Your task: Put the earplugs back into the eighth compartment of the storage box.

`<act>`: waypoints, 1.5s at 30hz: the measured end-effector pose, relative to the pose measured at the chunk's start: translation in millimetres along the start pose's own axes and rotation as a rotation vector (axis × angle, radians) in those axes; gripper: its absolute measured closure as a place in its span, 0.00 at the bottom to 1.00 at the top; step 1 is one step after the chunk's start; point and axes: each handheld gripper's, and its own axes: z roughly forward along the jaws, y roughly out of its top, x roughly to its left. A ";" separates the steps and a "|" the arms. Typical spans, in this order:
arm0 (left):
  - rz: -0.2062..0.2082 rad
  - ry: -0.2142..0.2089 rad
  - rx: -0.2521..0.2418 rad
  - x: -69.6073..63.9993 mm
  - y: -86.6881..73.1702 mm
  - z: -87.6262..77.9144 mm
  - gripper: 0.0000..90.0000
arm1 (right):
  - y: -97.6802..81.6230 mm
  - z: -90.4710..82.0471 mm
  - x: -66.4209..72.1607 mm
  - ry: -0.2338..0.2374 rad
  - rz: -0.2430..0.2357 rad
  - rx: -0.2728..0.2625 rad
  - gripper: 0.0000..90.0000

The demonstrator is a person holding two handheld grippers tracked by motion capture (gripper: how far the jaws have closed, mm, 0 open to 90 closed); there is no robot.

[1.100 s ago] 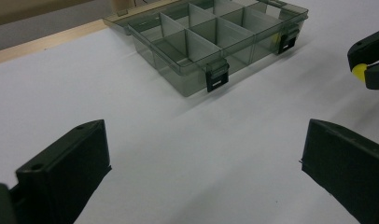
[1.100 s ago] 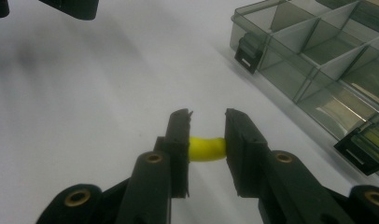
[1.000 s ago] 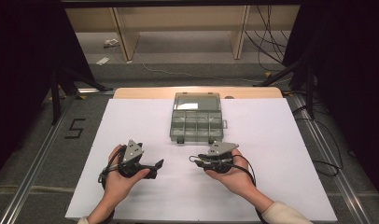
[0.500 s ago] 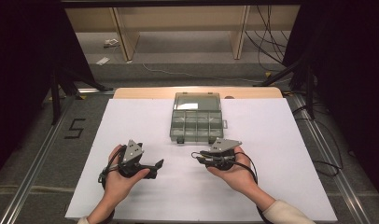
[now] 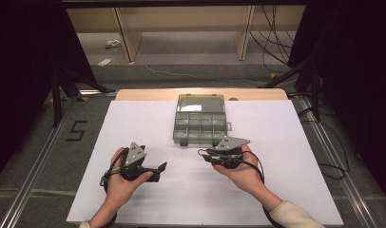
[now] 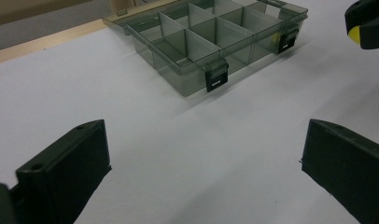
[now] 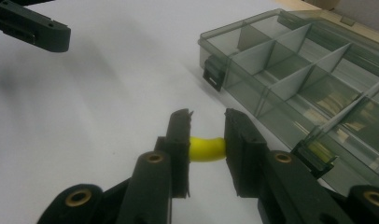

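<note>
A smoky clear compartment box (image 5: pixel 200 124) lies open on the white sheet, lid flat behind it, two black latches at its near wall. My right gripper (image 5: pixel 204 155) hovers just in front of the box's near right corner, pointing left. In the right gripper view its jaws (image 7: pixel 207 119) are shut on a small yellow piece (image 7: pixel 206 148), with the box (image 7: pixel 295 60) to the right. My left gripper (image 5: pixel 160 168) rests lower left, jaws wide open with nothing between them. In the left gripper view (image 6: pixel 201 126) the box (image 6: pixel 215 37) lies ahead, with the right gripper (image 6: pixel 367 23) at the top right.
The white sheet (image 5: pixel 286 142) covers most of the wooden table. Dark stands and cables flank the table on both sides, and a floor mark "5" (image 5: pixel 76 130) sits at the left. The box's compartments look bare.
The right gripper has edged slightly right and toward the box with the yellow piece still in it. The left gripper has stayed put.
</note>
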 end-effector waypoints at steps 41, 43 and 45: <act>-0.002 -0.001 0.004 0.5 -0.6 0.9 0.00 | 15.5 -7.4 -38.5 -0.076 0.054 -0.055 0.81; -0.003 -0.001 0.003 0.6 -0.8 1.0 0.01 | 16.3 -6.7 -40.8 -0.081 0.060 -0.055 0.81; -0.002 -0.001 0.004 0.7 -0.8 1.0 0.01 | 16.9 -5.8 -43.1 -0.085 0.064 -0.056 0.81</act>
